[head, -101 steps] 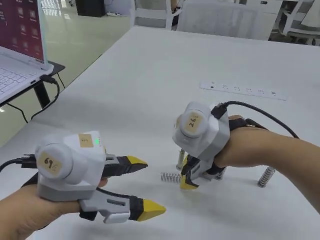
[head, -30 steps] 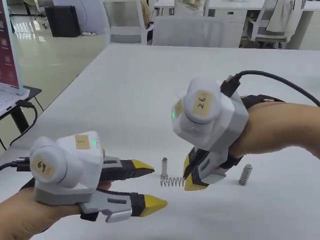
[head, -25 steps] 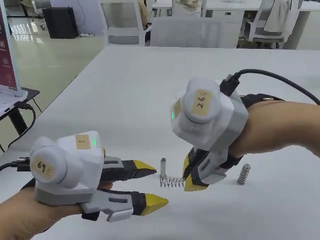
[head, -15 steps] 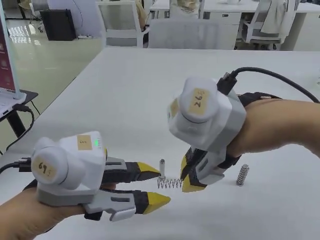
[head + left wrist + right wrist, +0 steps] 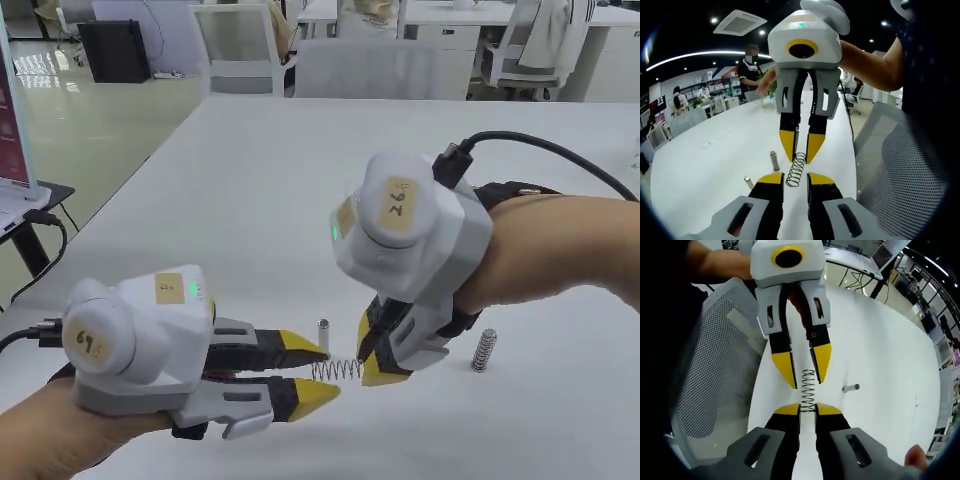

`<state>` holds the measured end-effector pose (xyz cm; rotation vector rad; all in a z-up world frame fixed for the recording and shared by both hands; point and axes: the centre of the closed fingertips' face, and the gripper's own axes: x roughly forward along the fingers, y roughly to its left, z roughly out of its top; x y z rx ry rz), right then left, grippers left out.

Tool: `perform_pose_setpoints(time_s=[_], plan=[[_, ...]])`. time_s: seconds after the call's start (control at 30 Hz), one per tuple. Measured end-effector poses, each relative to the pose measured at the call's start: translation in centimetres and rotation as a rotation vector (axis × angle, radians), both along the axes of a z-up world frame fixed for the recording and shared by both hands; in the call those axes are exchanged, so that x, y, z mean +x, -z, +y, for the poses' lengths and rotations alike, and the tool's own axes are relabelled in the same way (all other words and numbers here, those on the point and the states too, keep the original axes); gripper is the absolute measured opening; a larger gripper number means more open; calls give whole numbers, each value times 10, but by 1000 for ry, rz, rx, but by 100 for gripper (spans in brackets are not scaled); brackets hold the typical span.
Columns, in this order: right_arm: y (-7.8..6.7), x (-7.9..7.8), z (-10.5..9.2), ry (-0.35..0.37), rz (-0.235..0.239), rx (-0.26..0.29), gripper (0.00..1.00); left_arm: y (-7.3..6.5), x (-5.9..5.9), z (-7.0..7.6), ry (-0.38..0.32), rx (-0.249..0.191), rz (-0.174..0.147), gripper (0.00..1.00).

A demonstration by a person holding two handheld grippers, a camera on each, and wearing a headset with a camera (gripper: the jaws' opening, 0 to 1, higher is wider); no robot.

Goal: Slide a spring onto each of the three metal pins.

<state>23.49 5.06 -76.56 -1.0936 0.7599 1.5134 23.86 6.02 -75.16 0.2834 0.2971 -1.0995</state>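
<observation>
My right tongs (image 5: 807, 410) are pinched shut on one end of the loose spring (image 5: 808, 382). My left tongs (image 5: 795, 179) stand slightly open, tips either side of its other end. A bare metal pin (image 5: 323, 332) stands just behind on the white counter (image 5: 250, 180), and an upright spring (image 5: 484, 350) stands farther right.

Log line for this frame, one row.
right tool: shut on spring end | left tool: open, tips flank free end | bare pin: standing behind spring | second pin: already sprung
</observation>
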Motion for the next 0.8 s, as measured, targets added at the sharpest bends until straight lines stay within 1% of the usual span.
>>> perform_pose_setpoints(time_s=[0.03,0.13,0.47,0.8], plan=[[0,0,0,-1,-1,1,8,0,0,0,0,1,-3,7],[0,-1,-1,-12,-3,-1,8,0,1,0,1,2,-7,5],[1,0,0,-33,-12,2,8,2,-1,1,7,1,0,4],[1,0,-1,-17,-8,6,9,-1,-2,-1,17,-11,6,3]])
